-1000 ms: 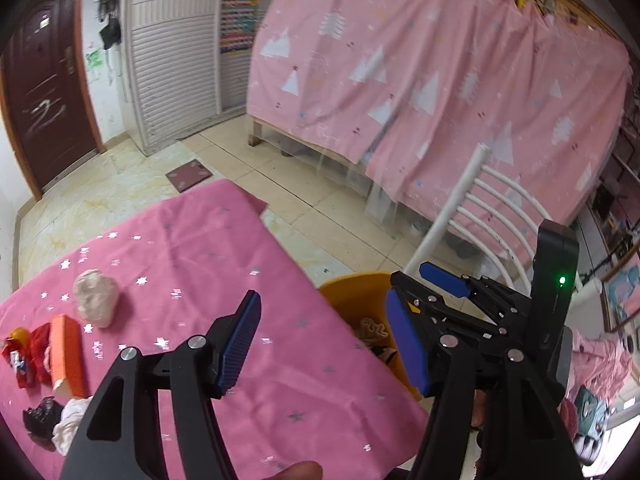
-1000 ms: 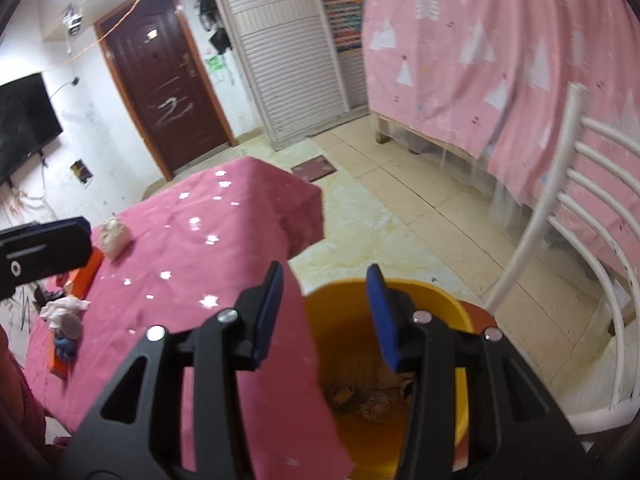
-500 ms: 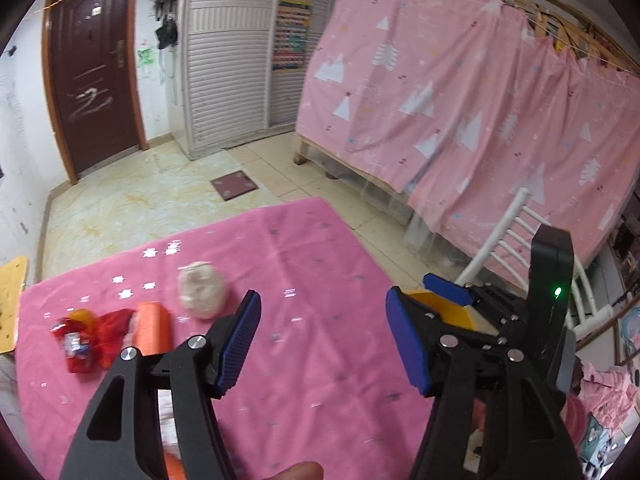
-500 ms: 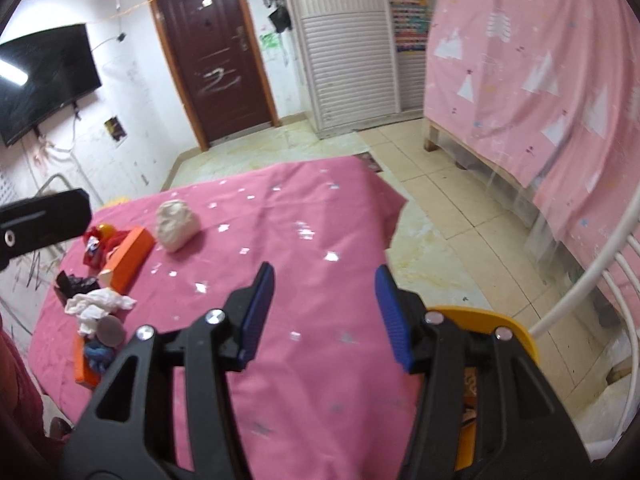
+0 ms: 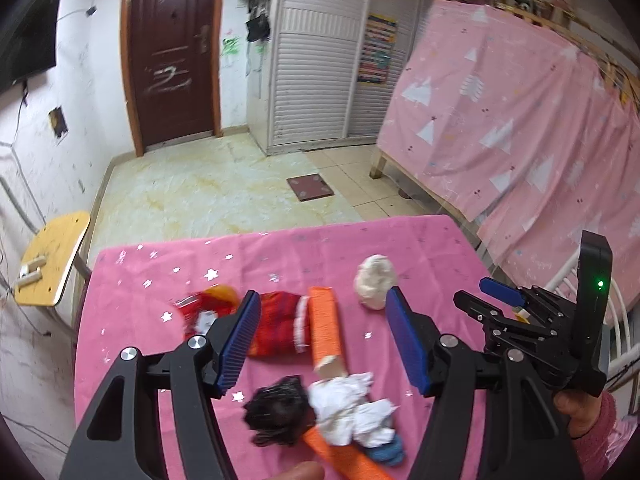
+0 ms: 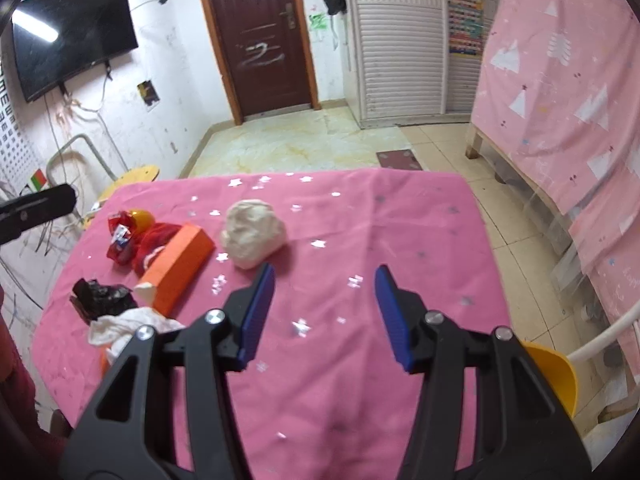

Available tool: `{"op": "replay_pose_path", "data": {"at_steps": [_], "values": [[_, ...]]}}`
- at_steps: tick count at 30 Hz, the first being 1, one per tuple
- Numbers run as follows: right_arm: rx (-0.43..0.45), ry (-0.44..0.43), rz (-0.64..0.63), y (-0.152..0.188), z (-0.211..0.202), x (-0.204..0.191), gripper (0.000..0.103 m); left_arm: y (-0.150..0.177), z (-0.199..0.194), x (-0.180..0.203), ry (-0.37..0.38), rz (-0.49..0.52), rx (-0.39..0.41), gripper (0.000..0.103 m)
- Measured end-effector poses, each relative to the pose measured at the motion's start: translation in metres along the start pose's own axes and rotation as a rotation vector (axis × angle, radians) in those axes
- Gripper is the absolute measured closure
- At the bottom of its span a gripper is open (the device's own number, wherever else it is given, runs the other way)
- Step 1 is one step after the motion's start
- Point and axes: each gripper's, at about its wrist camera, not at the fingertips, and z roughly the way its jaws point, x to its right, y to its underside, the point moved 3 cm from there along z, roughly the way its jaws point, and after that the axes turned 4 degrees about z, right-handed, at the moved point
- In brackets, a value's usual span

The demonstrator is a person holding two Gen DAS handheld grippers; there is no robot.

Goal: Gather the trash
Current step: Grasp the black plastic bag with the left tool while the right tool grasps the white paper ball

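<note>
Both grippers hang empty over the pink table (image 6: 400, 208), left gripper (image 5: 320, 336) spread above the orange box (image 5: 326, 324), right gripper (image 6: 324, 312) just widened, white wad (image 6: 254, 236) at its eleven o'clock.

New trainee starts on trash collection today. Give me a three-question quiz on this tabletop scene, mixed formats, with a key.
1. True or false: the left gripper holds a piece of trash.
2. Multiple choice: the white crumpled lump on the pink tablecloth lies: A) apart from the other trash, B) under the orange box, C) inside the yellow bin.
3. Fill in: the black crumpled bag touches a wad of white ____.

Key: 1 false, both grippers' jaws are open with nothing between them, the right gripper too; 2 A; 3 tissue.
</note>
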Motion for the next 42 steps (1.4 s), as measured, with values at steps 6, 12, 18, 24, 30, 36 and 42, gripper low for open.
{"op": "replay_pose_path", "data": {"at_steps": [6,12,18,24,30,36,42], "values": [[-0.027,-0.016,-0.044,-0.01,0.02,-0.03,0.053,0.018,0.006,-0.031,0.014,-0.033,-0.043,0.046],[-0.064,-0.022,-0.069,-0.017,0.043,-0.046,0.053,0.046,0.015,-0.047,0.014,-0.045,-0.099,0.046],[-0.087,-0.016,-0.075,-0.027,0.064,-0.056,0.052,0.073,0.031,-0.055,0.036,-0.056,-0.165,0.046],[-0.107,-0.004,-0.088,-0.033,0.082,-0.065,0.041,0.088,0.046,-0.058,0.07,-0.058,-0.215,0.046],[-0.147,0.016,-0.093,-0.028,0.098,-0.066,0.041,0.093,0.057,-0.053,0.113,-0.049,-0.238,0.048],[-0.157,0.038,-0.114,-0.023,0.103,-0.069,0.05,0.095,0.054,-0.042,0.156,-0.035,-0.237,0.075],[-0.133,0.017,-0.111,-0.019,0.092,-0.07,0.05,0.094,0.046,-0.042,0.126,-0.05,-0.226,0.084]]}}
